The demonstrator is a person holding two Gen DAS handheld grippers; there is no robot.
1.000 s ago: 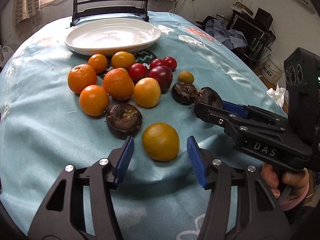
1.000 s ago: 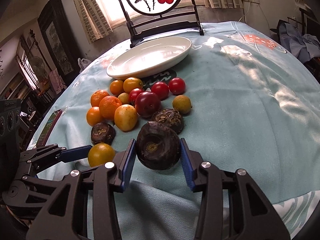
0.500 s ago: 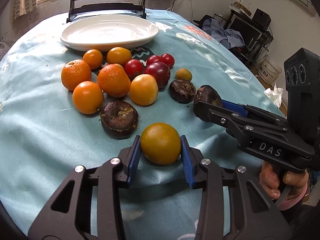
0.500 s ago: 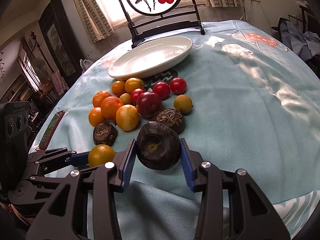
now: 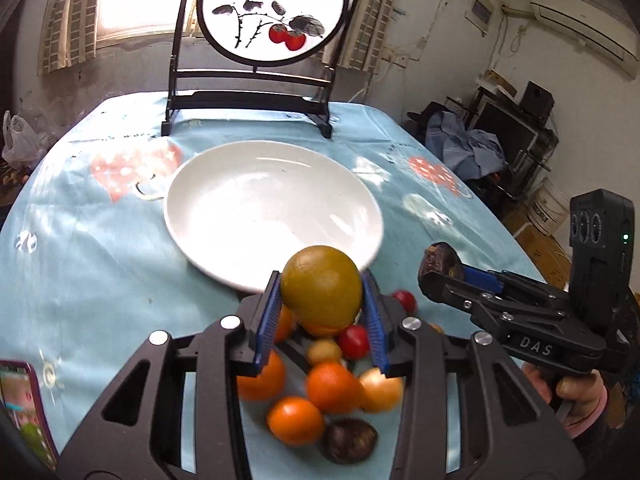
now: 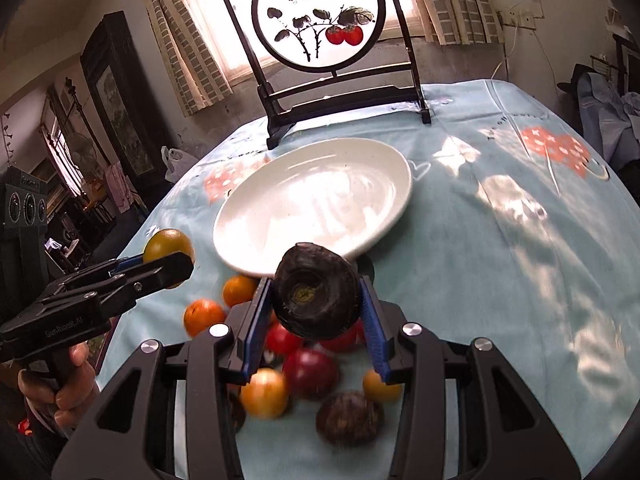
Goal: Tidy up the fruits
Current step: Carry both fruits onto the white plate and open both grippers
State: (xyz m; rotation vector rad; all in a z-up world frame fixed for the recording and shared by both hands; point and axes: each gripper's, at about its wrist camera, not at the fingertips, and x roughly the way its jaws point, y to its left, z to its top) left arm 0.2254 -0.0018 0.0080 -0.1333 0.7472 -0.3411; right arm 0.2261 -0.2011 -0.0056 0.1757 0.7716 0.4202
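My left gripper (image 5: pixel 322 312) is shut on a yellow-green round fruit (image 5: pixel 320 286) and holds it in the air just in front of the white plate (image 5: pixel 200 216). My right gripper (image 6: pixel 314 316) is shut on a dark brown wrinkled fruit (image 6: pixel 314 300), also raised before the plate (image 6: pixel 240 220). The left gripper and its fruit (image 6: pixel 168 242) show at the left of the right wrist view; the right gripper's fruit (image 5: pixel 440 260) shows at the right of the left wrist view. Oranges (image 5: pixel 296 420), red fruits (image 6: pixel 310 372) and another dark fruit (image 6: pixel 348 418) lie on the cloth below.
A black stand with a round painted screen (image 5: pixel 272 12) stands behind the plate. A phone (image 5: pixel 24 412) lies at the table's left edge. The table has a light blue cloth (image 6: pixel 500 260). Room clutter lies off the right side.
Both grippers have lifted their fruits off the cloth and moved forward toward the plate. The left gripper shut on the yellow-green fruit a moment earlier.
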